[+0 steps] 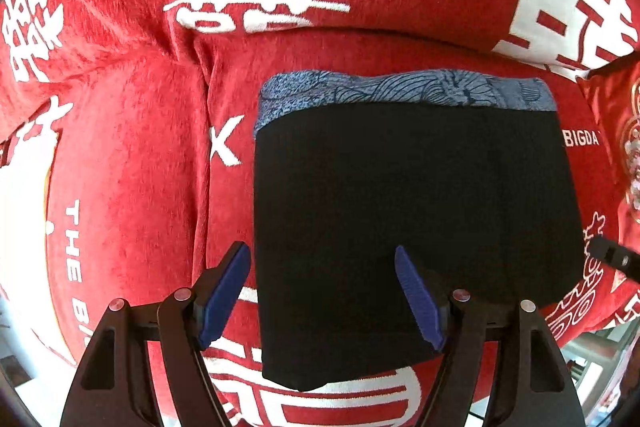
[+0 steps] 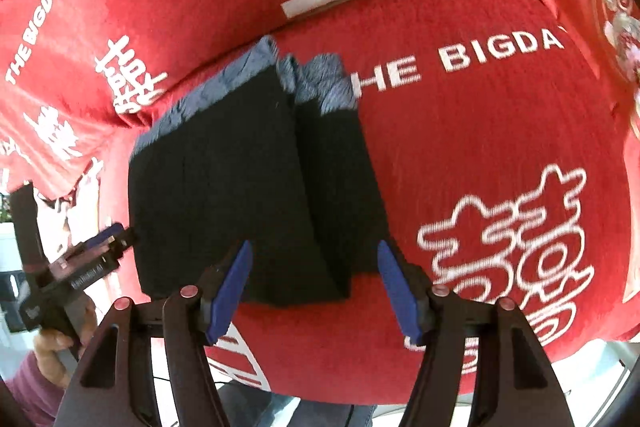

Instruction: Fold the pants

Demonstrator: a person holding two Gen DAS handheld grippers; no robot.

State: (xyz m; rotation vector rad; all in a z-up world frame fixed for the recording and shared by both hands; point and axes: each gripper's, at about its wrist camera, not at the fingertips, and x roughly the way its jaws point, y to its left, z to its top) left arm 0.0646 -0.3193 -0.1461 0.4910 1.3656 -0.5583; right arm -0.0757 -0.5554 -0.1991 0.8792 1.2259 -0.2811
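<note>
Pants (image 1: 412, 219) lie folded beneath open left hand-held gripper (image 1: 322, 293).

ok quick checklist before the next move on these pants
1. Left gripper open, nothing held: ok.
2. Right gripper open, fingers apart with nothing pinched: ok.
3. Pants folded into a compact block on the red blanket: ok.
4. Blue waistband edges lined up: not ok; the right wrist view shows two layers offset at that end.
5. Folded edges flat: cannot tell; the black cloth hides creases.
6. Both grippers apart from each other: ok.
</note>
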